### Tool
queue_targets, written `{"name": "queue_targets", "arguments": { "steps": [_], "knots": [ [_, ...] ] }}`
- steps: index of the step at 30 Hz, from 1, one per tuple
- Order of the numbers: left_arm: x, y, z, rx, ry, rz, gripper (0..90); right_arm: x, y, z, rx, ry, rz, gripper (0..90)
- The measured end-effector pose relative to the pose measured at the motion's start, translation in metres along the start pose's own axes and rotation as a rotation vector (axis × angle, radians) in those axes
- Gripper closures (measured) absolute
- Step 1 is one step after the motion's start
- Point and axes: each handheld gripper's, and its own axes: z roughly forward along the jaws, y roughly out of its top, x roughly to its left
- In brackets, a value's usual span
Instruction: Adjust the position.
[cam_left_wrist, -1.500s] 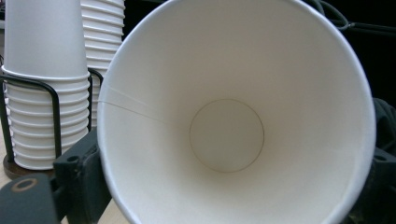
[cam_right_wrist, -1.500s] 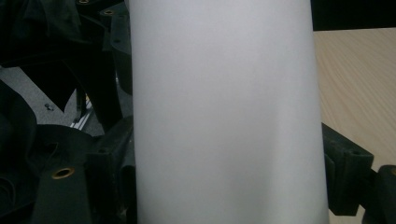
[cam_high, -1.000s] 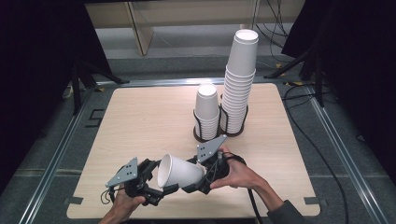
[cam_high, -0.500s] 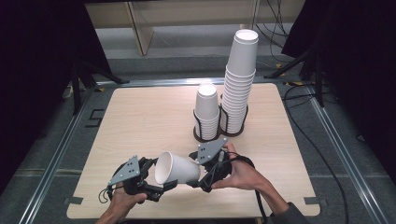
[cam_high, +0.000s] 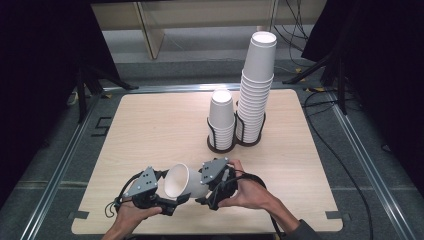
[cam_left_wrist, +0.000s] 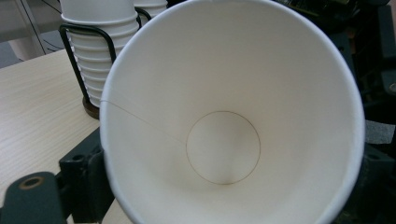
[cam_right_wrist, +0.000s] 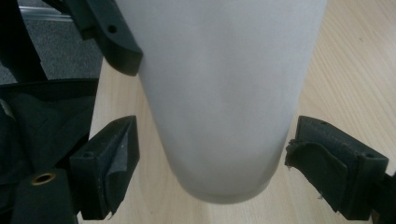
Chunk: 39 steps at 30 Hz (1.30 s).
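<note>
- The white cup (cam_high: 181, 182) lies sideways between both grippers, near the surface's (cam_high: 150, 125) front edge.
- The left gripper (cam_high: 167, 202) has been closing and pinches the cup's rim.
- The right gripper (cam_right_wrist: 212, 163) stands open around the cup's bottom.
- Two wire holders (cam_high: 221, 142) hold cup stacks (cam_high: 256, 85).

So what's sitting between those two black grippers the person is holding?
A single white paper cup on its side, open mouth towards the left gripper and base towards the right gripper. The high view shows it.
</note>
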Motion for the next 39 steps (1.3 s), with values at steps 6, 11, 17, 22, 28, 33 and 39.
{"name": "queue_targets", "arguments": {
  "steps": [6,11,17,22,28,33,39],
  "knots": [
    [-0.006,0.000,0.004,0.013,-0.012,0.001,11.7,0.001,-0.001,0.009,-0.009,-0.002,-0.008,16.9],
    [-0.006,0.000,0.003,0.004,-0.016,-0.004,11.2,0.003,-0.002,0.013,-0.011,0.031,0.002,22.0],
    [0.003,-0.005,0.001,-0.127,-0.038,-0.112,6.6,-0.004,-0.004,0.007,-0.108,0.074,0.053,22.8],
    [0.003,-0.009,0.002,-0.215,-0.042,-0.170,6.5,-0.010,-0.007,0.005,-0.184,0.103,0.118,22.9],
    [0.002,-0.008,0.001,-0.259,-0.033,-0.187,6.9,-0.011,-0.008,0.007,-0.238,0.121,0.145,22.9],
    [0.002,-0.008,0.002,-0.278,-0.030,-0.185,8.5,-0.008,-0.006,0.011,-0.256,0.135,0.167,22.8],
    [0.002,-0.008,0.001,-0.282,-0.036,-0.181,11.2,-0.006,-0.007,0.016,-0.279,0.161,0.186,22.6]
  ]
}}
